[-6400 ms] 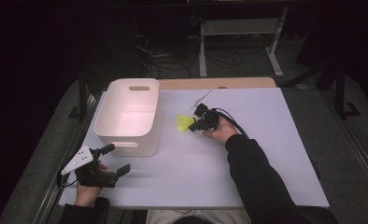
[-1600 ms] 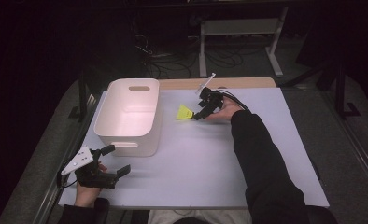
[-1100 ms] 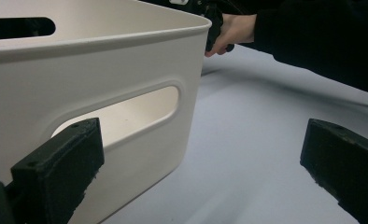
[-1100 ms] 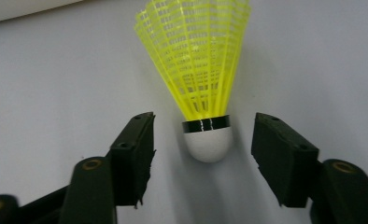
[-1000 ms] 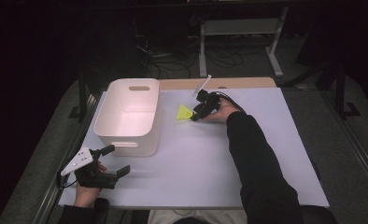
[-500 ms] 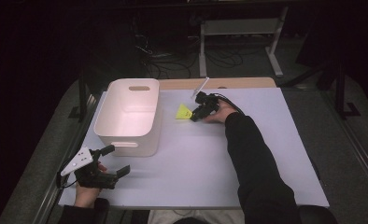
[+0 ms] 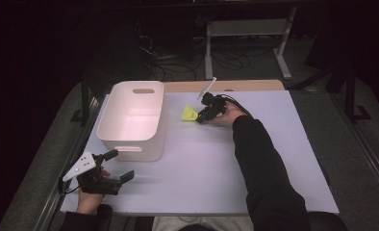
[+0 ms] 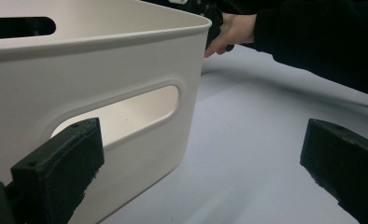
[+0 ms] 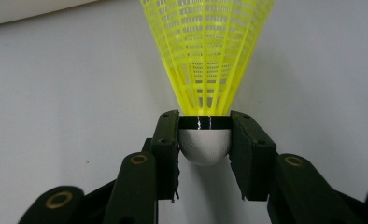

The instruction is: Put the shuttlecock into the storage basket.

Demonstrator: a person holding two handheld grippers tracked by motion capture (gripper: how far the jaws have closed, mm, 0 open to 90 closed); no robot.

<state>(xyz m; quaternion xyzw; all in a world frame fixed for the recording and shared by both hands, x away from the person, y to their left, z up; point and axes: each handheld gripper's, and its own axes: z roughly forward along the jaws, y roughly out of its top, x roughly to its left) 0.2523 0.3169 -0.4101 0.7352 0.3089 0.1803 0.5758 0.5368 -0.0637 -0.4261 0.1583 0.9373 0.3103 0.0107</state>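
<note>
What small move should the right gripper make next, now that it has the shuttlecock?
Probably lift it slightly off the table. The right gripper has just closed its jaws on the white head of the yellow shuttlecock, which still lies low over the table, and the white bin stands open beside it.

Dim dark surroundings, brightly lit table [image 7: 274,144], sharp close-ups
</note>
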